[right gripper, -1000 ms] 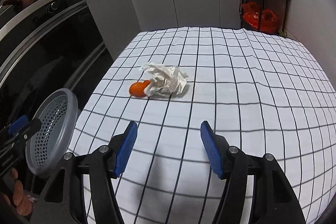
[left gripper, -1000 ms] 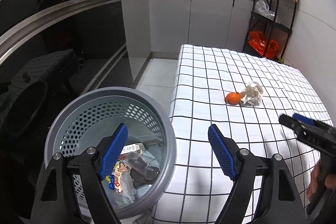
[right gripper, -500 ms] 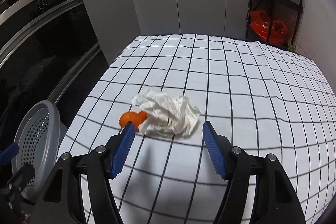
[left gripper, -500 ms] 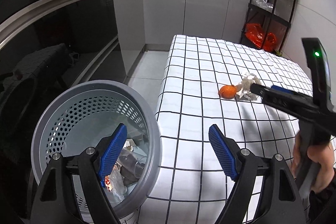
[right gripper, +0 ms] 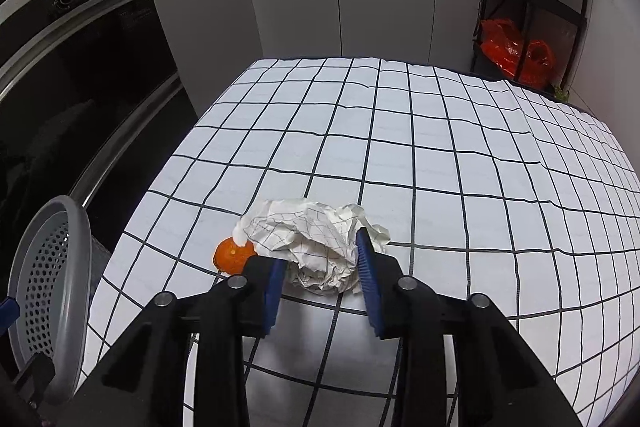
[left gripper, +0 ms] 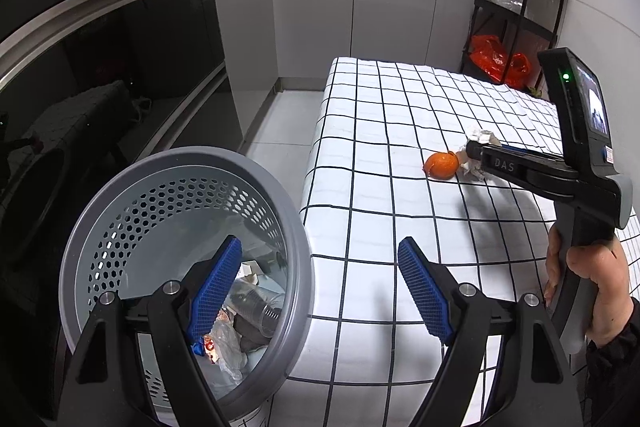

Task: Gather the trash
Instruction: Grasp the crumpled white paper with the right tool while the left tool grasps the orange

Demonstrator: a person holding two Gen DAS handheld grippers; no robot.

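Crumpled white paper (right gripper: 320, 251) now between the blue pads of the right hand-held gripper (right gripper: 322, 281), jaws closing on it; a second ago well ahead, with the pads wide and clear of it. Means the pickup is under way, lift not yet begun. Lying on the checked bench (right gripper: 440, 155), touching an orange fruit (right gripper: 232, 255) at its left. Shown only from the left wrist: left hand-held gripper (left gripper: 320, 287) wide open, empty, hovering over the grey perforated bin (left gripper: 292, 223) beside the bench, wrappers and a clear cup already inside. Shown only from the right: pads flanking the wad, contact looking close on both sides.
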